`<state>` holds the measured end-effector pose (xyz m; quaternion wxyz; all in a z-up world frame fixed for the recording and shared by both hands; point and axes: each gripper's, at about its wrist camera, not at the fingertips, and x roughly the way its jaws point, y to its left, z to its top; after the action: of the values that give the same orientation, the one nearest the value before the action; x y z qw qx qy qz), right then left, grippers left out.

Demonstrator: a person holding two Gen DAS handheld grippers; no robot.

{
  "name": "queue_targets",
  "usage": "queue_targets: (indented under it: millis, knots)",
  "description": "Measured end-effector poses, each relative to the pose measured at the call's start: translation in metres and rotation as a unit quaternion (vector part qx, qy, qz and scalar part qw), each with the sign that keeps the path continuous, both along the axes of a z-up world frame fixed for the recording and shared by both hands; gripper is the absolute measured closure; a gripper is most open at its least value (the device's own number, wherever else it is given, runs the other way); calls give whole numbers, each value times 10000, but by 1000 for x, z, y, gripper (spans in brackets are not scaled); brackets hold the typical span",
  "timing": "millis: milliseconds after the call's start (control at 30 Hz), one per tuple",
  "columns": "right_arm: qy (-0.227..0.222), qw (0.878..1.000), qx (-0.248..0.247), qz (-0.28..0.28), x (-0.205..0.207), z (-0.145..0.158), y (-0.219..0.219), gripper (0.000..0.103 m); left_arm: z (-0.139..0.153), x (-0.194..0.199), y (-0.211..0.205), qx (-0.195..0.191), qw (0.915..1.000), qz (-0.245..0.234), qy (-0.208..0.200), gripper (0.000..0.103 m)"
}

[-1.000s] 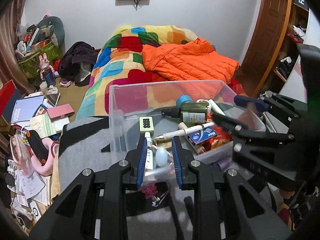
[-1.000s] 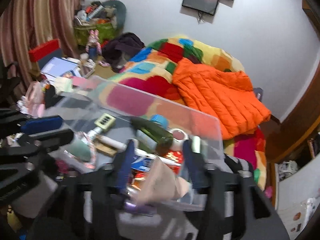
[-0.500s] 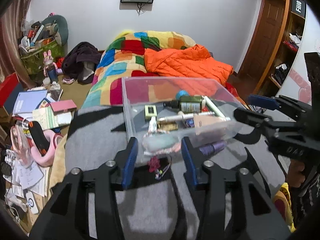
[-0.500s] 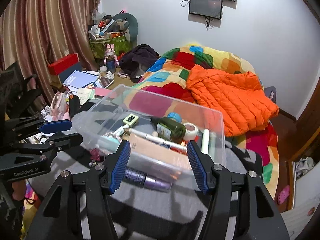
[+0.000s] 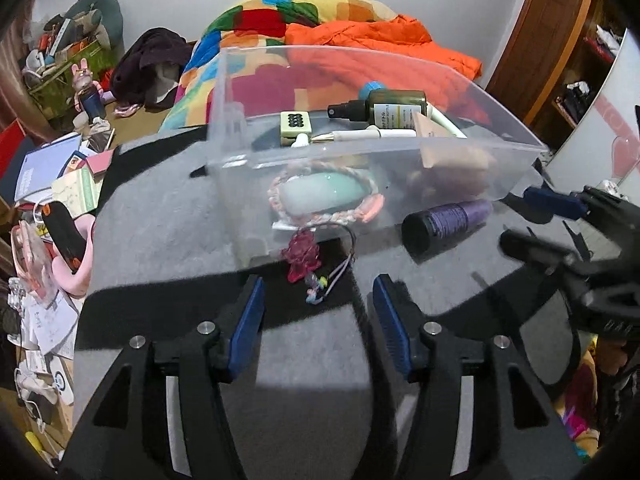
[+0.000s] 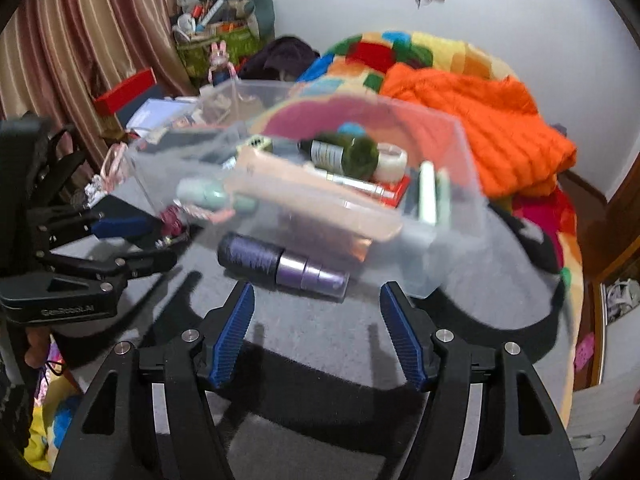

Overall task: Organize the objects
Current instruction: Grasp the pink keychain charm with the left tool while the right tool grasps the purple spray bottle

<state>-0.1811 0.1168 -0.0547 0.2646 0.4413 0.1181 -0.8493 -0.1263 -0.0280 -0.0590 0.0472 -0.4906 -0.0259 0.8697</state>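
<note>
The clear plastic box (image 5: 372, 148) stands on a grey blanket (image 5: 160, 220), and it holds a dark green spray bottle (image 5: 384, 110), a white pen (image 5: 372, 134), a small pale green block with black dots (image 5: 295, 124), a mint oval thing ringed by a pink braided band (image 5: 324, 196) and a beige carton (image 6: 280, 176). Just beside the near wall of the box a purple bottle with a black cap (image 5: 446, 224) lies on its side on the blanket, and a red transparent charm on a cord (image 5: 302, 258) lies at the box's near corner, partly touching the wall. The left gripper (image 5: 318, 308) hangs above the blanket before the charm; its jaws are opening and nothing is between them. The right gripper (image 6: 316, 332) is before the purple bottle, its jaws opening too and also empty. Between the grippers and the box the blanket is free. Behind the box is a bed with a colourful quilt (image 5: 256, 24) and an orange jacket (image 6: 480, 128). Past the blanket's left edge the floor is crowded with books and papers (image 5: 48, 168).
</note>
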Motion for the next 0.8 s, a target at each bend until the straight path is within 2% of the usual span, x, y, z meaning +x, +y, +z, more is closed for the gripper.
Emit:
queue_targets:
  millis: [133,200,233,300,367,467,533,700,800]
  knots:
    - [-122,9999,38,-9,-9,-12,-5,41,-3,-8,8,-212,9998,4,-57,47]
    - [-125,9999,-8,10,-11,-15,-6,41,-4,-8,9,-279,9996,8,-42,55]
    - [-114,9999,-41,22,-11,-16,-7,42,-5,-7,9,-293,9996,3,-23,65]
    - [-162,9998,-87,64,-11,-18,-8,49,-5,-4,8,-214,9998,-2,1,76]
    - [-232,9996,-104,142,-9,-21,-10,71,-4,-2,5,-151,9999,-2,19,94]
    - [-325,9991,-138,251,-5,-23,-10,88,-4,7,1,6,10000,-2,81,95]
    - [-351,9987,-172,326,0,-23,-10,91,-3,13,-2,39,9999,-12,134,95]
    - [-514,9952,-266,784,24,-22,-10,92,1,38,-6,108,9997,-164,157,95]
    - [-409,9932,-153,1080,41,-19,-13,91,3,50,-8,73,9996,-227,166,95]
